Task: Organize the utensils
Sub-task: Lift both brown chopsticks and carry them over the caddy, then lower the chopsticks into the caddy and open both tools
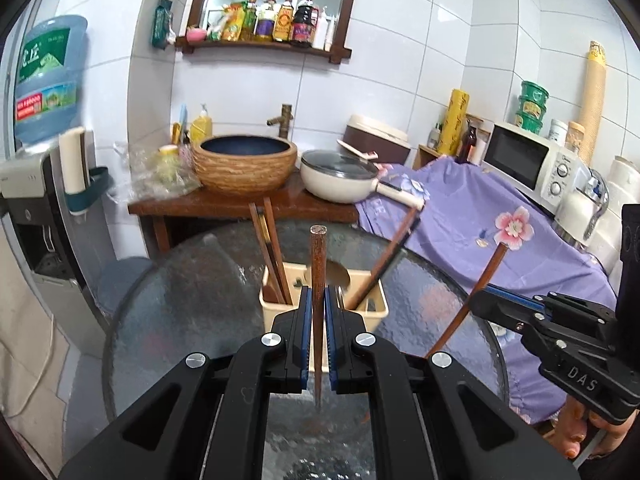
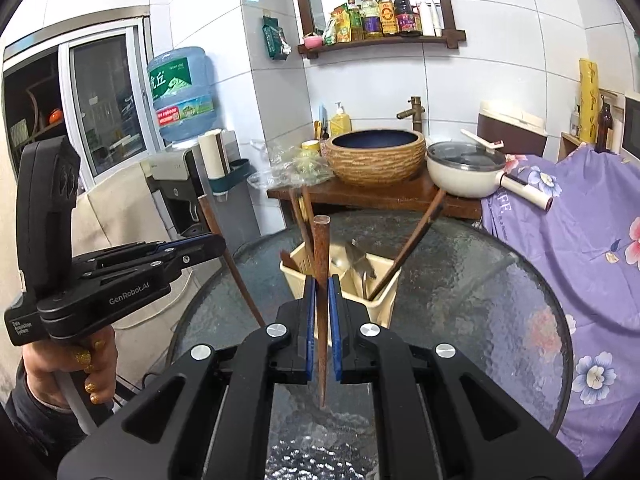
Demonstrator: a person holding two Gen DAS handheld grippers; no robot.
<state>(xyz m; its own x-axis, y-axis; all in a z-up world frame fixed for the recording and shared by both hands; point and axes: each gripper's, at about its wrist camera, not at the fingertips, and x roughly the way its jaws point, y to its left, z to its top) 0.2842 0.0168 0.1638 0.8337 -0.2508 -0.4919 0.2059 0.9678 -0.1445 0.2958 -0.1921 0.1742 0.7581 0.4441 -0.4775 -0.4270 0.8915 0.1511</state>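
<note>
My left gripper point(image 1: 318, 292) is shut on a brown wooden chopstick point(image 1: 318, 256) that stands upright between the blue pads, above the round glass table point(image 1: 192, 300). Just beyond it stands a beige utensil holder point(image 1: 269, 314) with several chopsticks point(image 1: 274, 256) leaning in its compartments. To the right, my right gripper point(image 1: 478, 302) is shut on a second chopstick point(image 1: 486, 276), tilted. In the right wrist view, that right gripper point(image 2: 321, 280) clamps its chopstick point(image 2: 321, 248) before the holder point(image 2: 384, 306). The left gripper point(image 2: 220, 246) appears at the left with its chopstick point(image 2: 240, 280), and a hand holds its handle.
Behind the table, a dark wooden stand point(image 1: 224, 204) carries a woven basin point(image 1: 245, 162) and a white lidded pan point(image 1: 340, 178). A purple floral cloth point(image 1: 480, 216) covers the counter at right, with a microwave point(image 1: 528, 160). A water dispenser point(image 1: 44, 184) stands at left.
</note>
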